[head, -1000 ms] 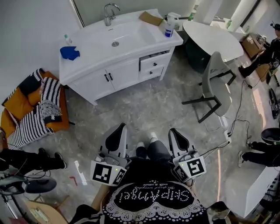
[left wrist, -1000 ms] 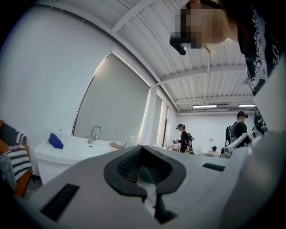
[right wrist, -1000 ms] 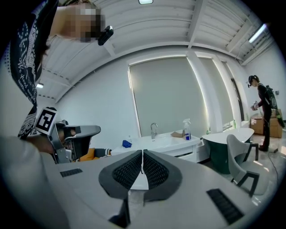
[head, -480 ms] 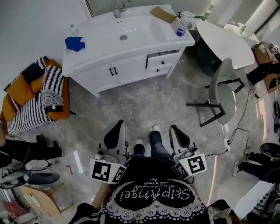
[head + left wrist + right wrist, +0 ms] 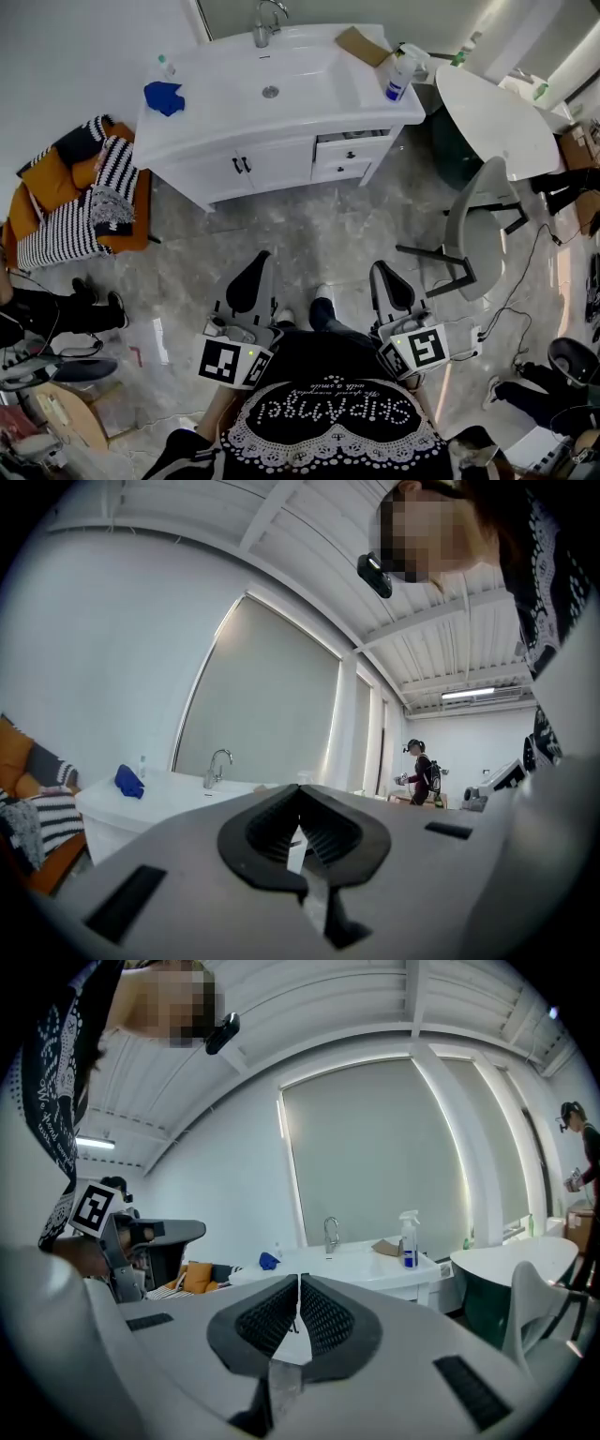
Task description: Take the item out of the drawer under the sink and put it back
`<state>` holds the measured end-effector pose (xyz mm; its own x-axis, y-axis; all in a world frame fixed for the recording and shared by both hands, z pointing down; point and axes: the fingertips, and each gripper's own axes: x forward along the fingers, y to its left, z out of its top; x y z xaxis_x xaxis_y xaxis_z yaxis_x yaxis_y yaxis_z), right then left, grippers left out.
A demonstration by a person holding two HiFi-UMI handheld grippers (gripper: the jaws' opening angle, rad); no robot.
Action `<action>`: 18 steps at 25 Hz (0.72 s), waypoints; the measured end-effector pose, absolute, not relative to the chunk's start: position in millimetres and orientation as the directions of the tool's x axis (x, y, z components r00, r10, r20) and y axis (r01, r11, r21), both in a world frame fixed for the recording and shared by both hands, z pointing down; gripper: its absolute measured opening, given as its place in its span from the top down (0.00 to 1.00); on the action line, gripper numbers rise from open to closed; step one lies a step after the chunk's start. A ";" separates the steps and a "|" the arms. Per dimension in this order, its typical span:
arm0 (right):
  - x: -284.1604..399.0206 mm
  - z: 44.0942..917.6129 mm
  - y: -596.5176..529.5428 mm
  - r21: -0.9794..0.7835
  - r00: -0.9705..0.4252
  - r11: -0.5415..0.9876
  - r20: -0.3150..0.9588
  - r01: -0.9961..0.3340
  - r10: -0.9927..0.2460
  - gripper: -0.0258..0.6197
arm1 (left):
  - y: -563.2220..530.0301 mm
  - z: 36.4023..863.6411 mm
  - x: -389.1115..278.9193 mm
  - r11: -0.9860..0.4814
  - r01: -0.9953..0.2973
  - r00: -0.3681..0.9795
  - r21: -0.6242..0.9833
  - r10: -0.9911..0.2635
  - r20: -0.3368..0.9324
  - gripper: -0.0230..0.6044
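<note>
Drawer [image 5: 349, 152] below sink [image 5: 272, 89] at 1 o'clock, well apart from tongs, top front slightly ajar, item unseen inside | left tongs [image 5: 249, 274] closed tight, empty | right tongs [image 5: 388, 279] closed tight, empty | risk: bumping knob with closed tips if not opened on approach; clipping chair [image 5: 473, 230] at 3 o'clock

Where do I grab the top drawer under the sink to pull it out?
Take the small dark knob at the middle of the top drawer, coming straight at its front from where you stand. The front is flat with no other hold, and the drawer, which looks slightly ajar already, should slide out toward you.
</note>
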<state>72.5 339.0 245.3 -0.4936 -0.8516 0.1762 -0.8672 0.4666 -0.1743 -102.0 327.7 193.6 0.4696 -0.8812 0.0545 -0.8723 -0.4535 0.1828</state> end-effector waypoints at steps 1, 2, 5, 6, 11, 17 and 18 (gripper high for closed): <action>77.7 244.3 334.6 -0.172 -0.498 0.472 0.172 -0.865 -0.850 0.93 | 324.3 192.8 -96.6 -0.452 -0.874 0.467 0.178 -0.883 0.052 0.96; 82.6 243.7 330.6 -0.172 -0.502 0.476 0.167 -0.863 -0.849 0.93 | 320.8 192.1 -91.6 -0.451 -0.876 0.465 0.173 -0.884 0.049 0.96; 98.5 244.0 320.5 -0.170 -0.509 0.485 0.158 -0.858 -0.846 0.93 | 310.5 190.0 -77.3 -0.444 -0.882 0.456 0.159 -0.889 0.040 0.96; 104.1 244.5 316.8 -0.169 -0.510 0.486 0.157 -0.858 -0.846 0.93 | 306.9 189.2 -72.9 -0.441 -0.883 0.452 0.158 -0.891 0.035 0.96; 126.3 244.9 301.6 -0.163 -0.505 0.483 0.152 -0.860 -0.849 0.93 | 292.9 186.9 -54.3 -0.433 -0.888 0.442 0.155 -0.897 0.022 0.96; 141.9 249.1 292.6 -0.184 -0.507 0.478 0.162 -0.859 -0.847 0.93 | 281.9 188.4 -47.4 -0.403 -0.901 0.413 0.159 -0.910 0.032 0.96; 143.1 250.2 291.2 -0.188 -0.508 0.479 0.164 -0.858 -0.846 0.93 | 280.3 188.6 -47.8 -0.398 -0.904 0.408 0.156 -0.913 0.033 0.96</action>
<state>143.1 291.2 250.2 -0.5080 -0.8456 0.1639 -0.8576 0.4789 -0.1876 -47.8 280.3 188.6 0.4076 -0.9126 0.0332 -0.9041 -0.3981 0.1556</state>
